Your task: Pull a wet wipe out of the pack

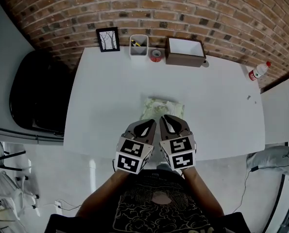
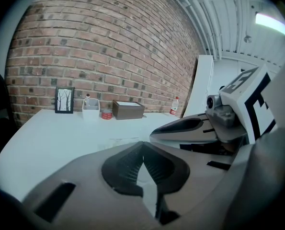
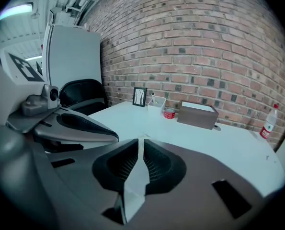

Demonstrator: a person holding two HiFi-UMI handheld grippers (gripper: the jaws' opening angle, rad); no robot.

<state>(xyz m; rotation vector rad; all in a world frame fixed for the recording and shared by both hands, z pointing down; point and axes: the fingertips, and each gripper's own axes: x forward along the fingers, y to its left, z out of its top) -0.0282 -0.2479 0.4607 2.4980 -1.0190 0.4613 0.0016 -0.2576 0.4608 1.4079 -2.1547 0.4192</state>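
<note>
Hovering both claws side by side at the table's [image 1: 105, 96] near edge, I have their tips just over the near side of the wet wipe pack [image 1: 162, 108], which lies flat, midway between the left and right edges. The left gripper [image 1: 146, 126] has its jaws pressed together at the tips with nothing between them. The right gripper [image 1: 169, 123] is the same, and the pale sliver between its pads [image 3: 154, 159] reads to me as the table surface showing through, not a wipe.

My main worry is the pack itself. It looks light and soft, so if I tug a wipe with one claw and do not pin the pack with the other, the whole thing will likely lift or slide toward me and off the near edge. With the two claws this close together, opening either one could knock the other. I also cannot make out the flap or opening from here, so a blind pinch might catch only wrapper.

Along the far edge stand a picture frame [image 1: 108, 39], a white holder [image 1: 138, 46], a red tape roll [image 1: 156, 55] and a brown box [image 1: 185, 51], with a bottle [image 1: 259, 71] at the far right corner. All are well apart from the pack, and nothing blocks my reach.
</note>
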